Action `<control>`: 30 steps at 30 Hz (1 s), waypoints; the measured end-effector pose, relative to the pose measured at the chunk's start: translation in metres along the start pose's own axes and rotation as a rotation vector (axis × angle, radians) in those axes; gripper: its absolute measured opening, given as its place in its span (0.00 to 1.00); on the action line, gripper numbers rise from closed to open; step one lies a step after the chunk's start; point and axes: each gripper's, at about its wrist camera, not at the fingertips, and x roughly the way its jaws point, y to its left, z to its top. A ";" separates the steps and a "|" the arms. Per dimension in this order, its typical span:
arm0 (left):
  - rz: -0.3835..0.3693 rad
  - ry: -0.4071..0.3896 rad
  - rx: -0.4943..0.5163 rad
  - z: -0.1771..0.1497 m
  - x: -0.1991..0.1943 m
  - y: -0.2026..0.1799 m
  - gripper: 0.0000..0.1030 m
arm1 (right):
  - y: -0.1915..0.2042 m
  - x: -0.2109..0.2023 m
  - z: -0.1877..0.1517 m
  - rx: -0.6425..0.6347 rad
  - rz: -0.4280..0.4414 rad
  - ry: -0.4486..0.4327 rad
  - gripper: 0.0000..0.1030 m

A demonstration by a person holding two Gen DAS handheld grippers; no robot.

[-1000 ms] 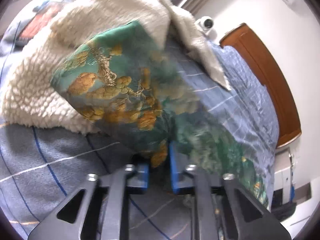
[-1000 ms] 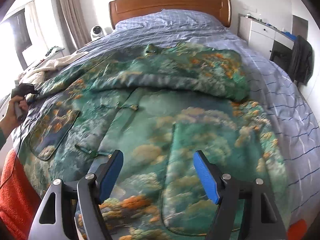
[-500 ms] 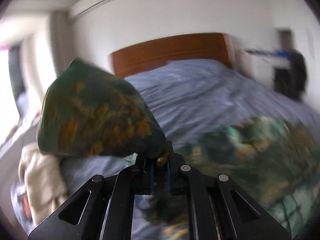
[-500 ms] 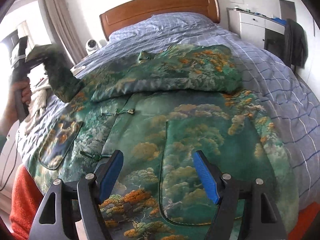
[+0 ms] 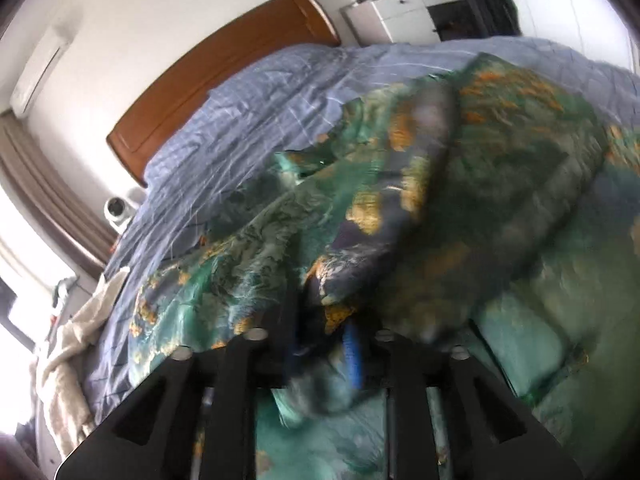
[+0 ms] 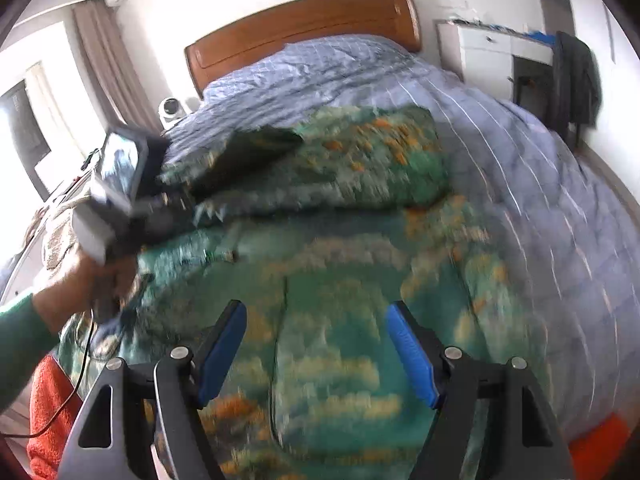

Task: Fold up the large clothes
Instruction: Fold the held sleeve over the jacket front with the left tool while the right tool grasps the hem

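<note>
Blue checked bedding (image 6: 520, 152) carries our green patterned robe (image 6: 340, 280); left claw (image 5: 326, 344) pinches a lifted fold, right claw (image 6: 316, 352) hangs spread directly above the robe. No readable writing.

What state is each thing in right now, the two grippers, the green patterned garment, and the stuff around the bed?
Left gripper: jaws shut on a garment sleeve, lifted over the garment body.
Right gripper: jaws open, holding nothing, above the garment.
Green patterned garment: spread on the bed, far sleeve folded across the top.
Blue checked bedcover: spread over the bed, rumpled.
Cream fleece blanket: crumpled at the bed's edge.
Dark jacket: hanging by the white cabinet.
</note>
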 end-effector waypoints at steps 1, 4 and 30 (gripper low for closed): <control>-0.016 -0.010 0.004 -0.003 -0.006 -0.001 0.46 | 0.002 0.005 0.012 -0.010 0.023 -0.005 0.72; -0.066 -0.023 -0.036 -0.014 -0.026 0.006 0.59 | 0.002 0.027 0.052 0.027 0.115 0.004 0.72; -0.115 0.117 -0.466 -0.097 -0.060 0.080 0.66 | 0.024 0.249 0.205 -0.004 0.032 0.235 0.35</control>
